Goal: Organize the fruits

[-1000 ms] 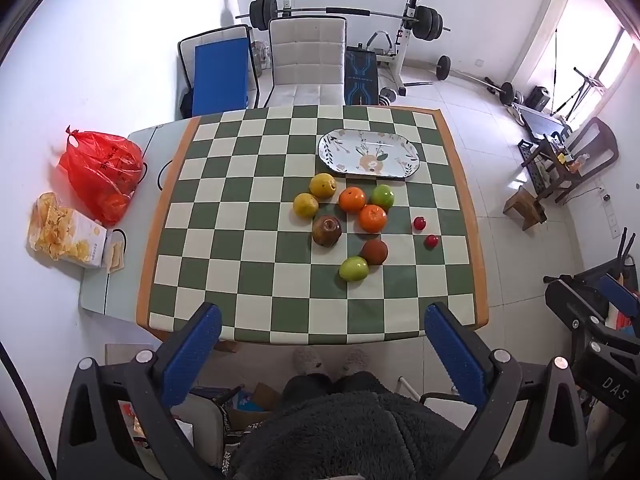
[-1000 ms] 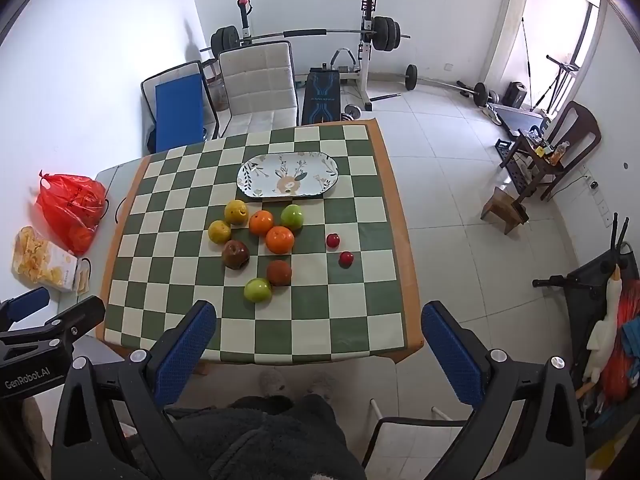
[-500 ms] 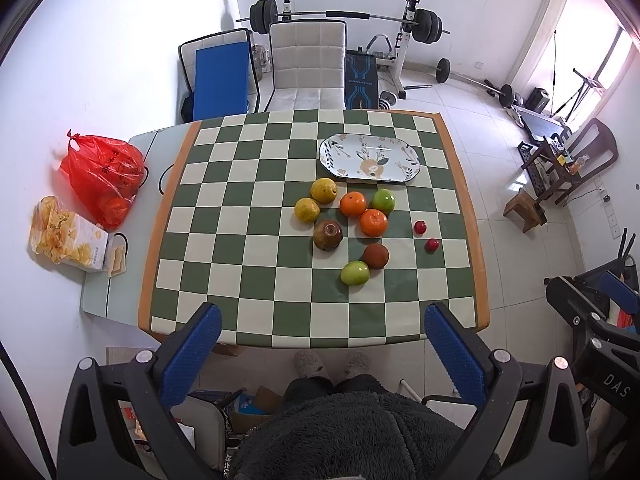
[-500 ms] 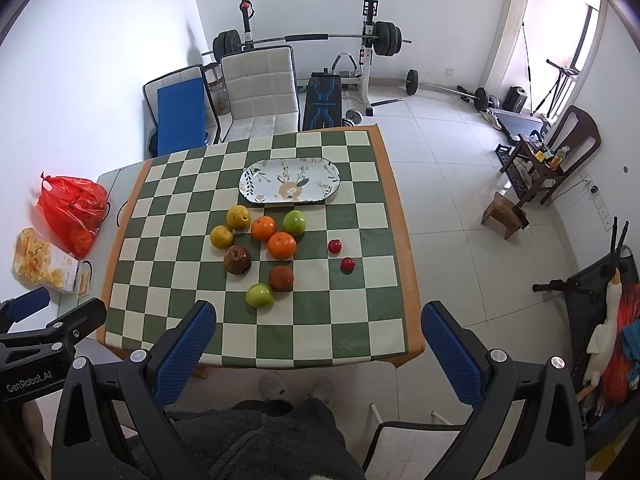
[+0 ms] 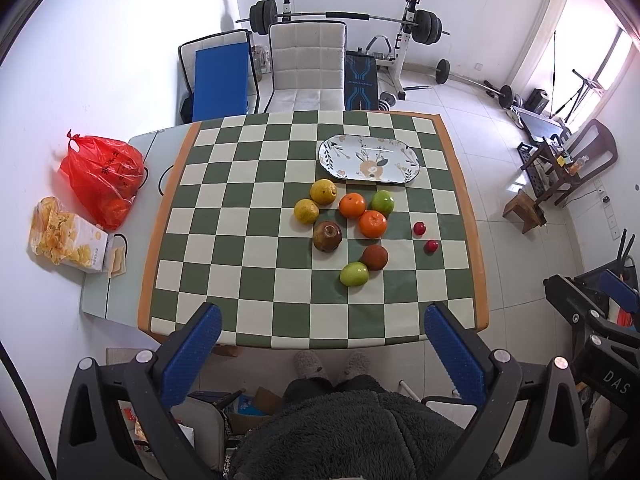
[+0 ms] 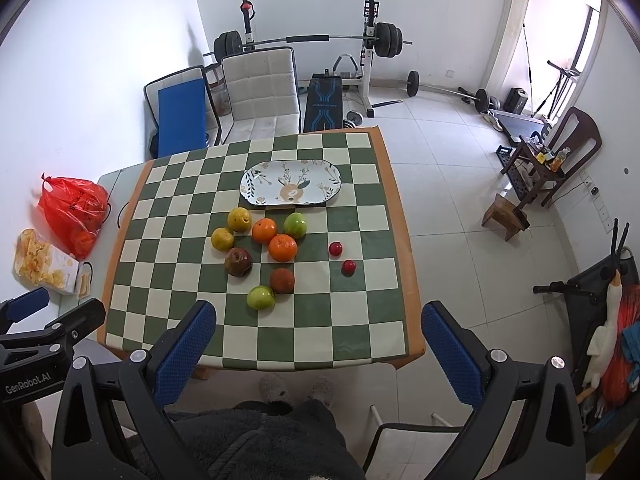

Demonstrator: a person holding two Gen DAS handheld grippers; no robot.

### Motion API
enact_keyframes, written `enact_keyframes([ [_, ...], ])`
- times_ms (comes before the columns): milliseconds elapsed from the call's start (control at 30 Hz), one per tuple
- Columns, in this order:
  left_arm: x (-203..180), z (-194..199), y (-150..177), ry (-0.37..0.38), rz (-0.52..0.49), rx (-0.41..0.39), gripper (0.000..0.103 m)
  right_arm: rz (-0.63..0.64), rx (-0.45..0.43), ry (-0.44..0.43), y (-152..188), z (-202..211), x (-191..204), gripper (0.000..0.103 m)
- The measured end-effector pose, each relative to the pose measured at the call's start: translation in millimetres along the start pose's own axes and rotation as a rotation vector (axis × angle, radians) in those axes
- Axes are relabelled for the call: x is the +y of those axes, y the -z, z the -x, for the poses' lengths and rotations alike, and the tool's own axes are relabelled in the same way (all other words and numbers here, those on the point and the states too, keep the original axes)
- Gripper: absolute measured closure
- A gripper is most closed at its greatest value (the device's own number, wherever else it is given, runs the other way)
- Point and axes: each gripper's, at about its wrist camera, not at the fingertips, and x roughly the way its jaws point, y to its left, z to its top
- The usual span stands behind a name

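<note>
Weight-training gear, a barbell rack and a white padded chair, lines the far wall at twelve o'clock behind a green-and-cream checkered table. On that cloth, toward one o'clock, lies an oval deer-print plate, bare of fruit. Just below it, near the table's middle, sits the loose cluster: two yellow citrus, two oranges, a green apple, a brownish apple, a dark red-brown fruit touching a second green apple. Two small red fruits lie apart at three o'clock. At nine o'clock rests a red bag. Left gripper and right gripper both hang high above the near edge, jaws spread wide, holding nothing.
</note>
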Motion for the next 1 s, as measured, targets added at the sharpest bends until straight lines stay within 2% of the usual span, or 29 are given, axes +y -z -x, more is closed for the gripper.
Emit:
enact_keyframes([
  [1000, 0.0, 0.4, 1.0, 0.000, -0.003, -0.008, 0.000, 0.002, -0.003, -0.001, 0.1, 0.6, 0.2, 0.000],
])
